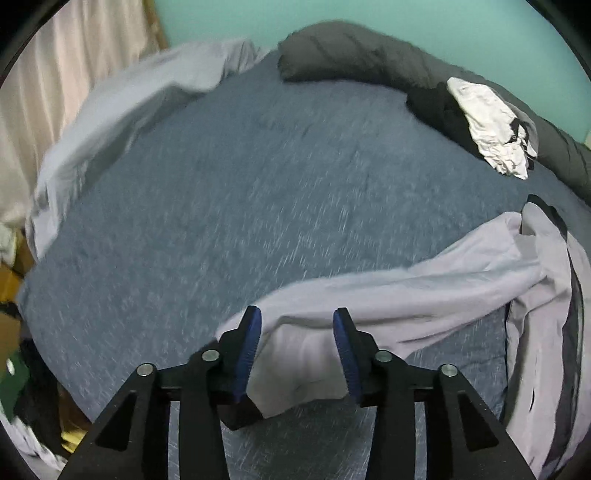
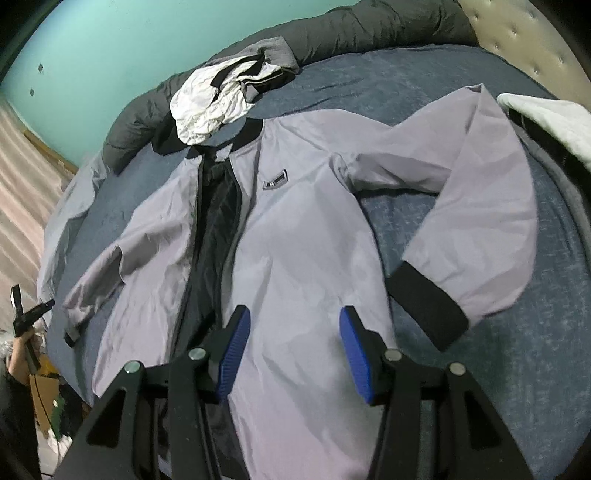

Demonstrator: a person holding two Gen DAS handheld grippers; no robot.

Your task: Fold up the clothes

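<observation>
A light lilac-grey jacket with black collar, black cuffs and an open zip lies face up on the blue bed cover. Its right sleeve is bent, black cuff toward me. My right gripper is open, hovering above the jacket's lower front. My left gripper is open, its jaws on either side of the left sleeve end, whose black cuff shows beside the left finger. The left gripper also shows small in the right wrist view, off the bed's left edge.
A crumpled white and black garment lies by the jacket's collar, seen too in the left wrist view. A dark grey rolled duvet runs along the teal wall. A pale sheet lies far left, a white towel at right.
</observation>
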